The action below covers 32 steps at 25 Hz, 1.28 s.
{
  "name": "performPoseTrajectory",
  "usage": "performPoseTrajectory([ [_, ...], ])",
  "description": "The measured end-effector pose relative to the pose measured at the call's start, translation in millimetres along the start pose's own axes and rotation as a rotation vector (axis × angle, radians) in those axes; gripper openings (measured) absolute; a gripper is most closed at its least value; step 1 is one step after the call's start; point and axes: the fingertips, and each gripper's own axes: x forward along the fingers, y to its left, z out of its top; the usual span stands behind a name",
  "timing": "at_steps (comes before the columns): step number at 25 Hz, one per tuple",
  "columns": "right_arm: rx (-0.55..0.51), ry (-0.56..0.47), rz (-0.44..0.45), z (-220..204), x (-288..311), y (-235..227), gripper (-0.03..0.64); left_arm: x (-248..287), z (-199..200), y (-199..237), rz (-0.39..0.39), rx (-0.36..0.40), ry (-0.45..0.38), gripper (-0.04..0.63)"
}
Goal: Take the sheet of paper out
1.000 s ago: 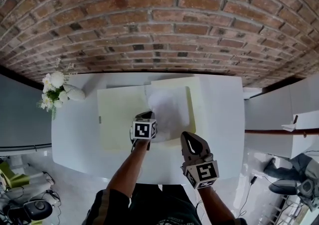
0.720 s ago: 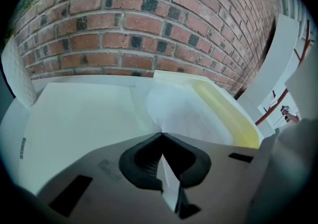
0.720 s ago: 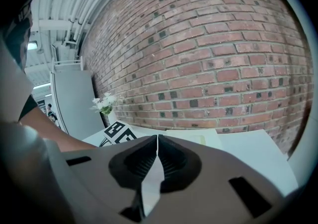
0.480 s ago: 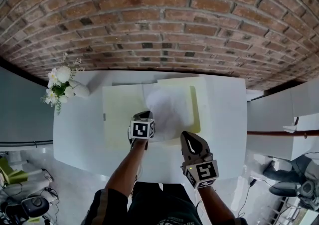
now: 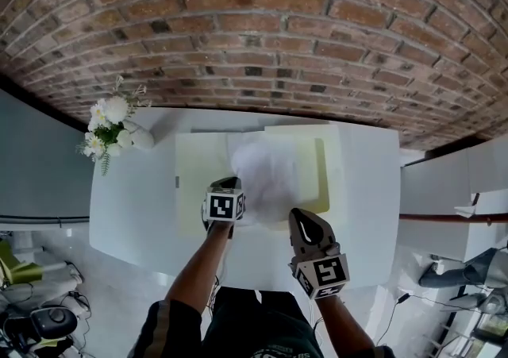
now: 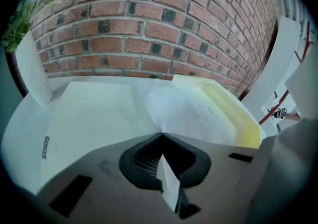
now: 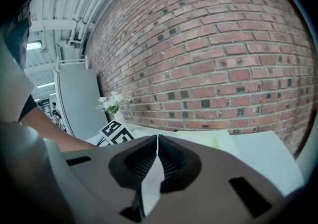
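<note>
- Two grippers are working over the white table, where a pale yellow folder is lying open below a brick wall.
- The left gripper is pinching the near corner of the sheet of paper; its fingers are pressing together on this thin corner.
- The sheet is lying mostly on the right half of the folder.
- The right gripper is hovering nearer and to the right, apart from the sheet, with its fingers pressed together on nothing.
- The pulling-out step seems to be under way, and the sheet is not yet free.
- The next move is probably calling for a low, steady pull toward the near side, with the pinch kept firm so that the paper is not slipping or tearing.
</note>
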Motion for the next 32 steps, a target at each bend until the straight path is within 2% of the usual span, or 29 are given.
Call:
performPoseTrajectory([
  [21,-0.039,-0.006,0.072,19,10,28,0.069,-52,-8,51,0.079,-0.055,-0.050,0.011],
  [27,-0.058,-0.039,0.082,30,5,31,0.069,-78,-2,58,0.102,-0.047,-0.110,0.011],
  [32,-0.073,-0.067,0.091,42,-5,38,0.069,-105,8,57,0.110,-0.010,-0.175,0.011],
])
